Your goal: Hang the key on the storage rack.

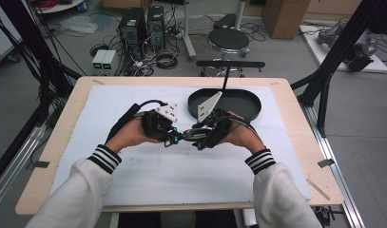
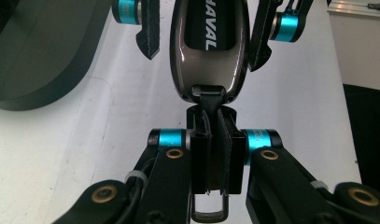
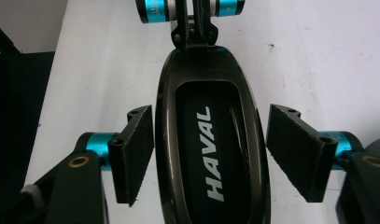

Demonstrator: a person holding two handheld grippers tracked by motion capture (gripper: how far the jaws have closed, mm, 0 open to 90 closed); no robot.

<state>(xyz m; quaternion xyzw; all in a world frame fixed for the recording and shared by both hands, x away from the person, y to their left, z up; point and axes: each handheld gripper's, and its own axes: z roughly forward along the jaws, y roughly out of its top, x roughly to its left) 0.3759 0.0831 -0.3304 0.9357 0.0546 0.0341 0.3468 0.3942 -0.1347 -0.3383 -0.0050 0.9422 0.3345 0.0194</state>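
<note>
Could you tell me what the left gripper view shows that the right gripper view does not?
Left gripper view: the strap clamped between the pads of the left claw, with a metal ring below. Right gripper view: the full HAVAL lettering, with the right claw open on either side. Shared: the key fob, both claws and the white table cover.

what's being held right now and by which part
A car key fob, held by the left hand-held gripper on its strap end; the right hand-held gripper's pads flank it without touching.
</note>
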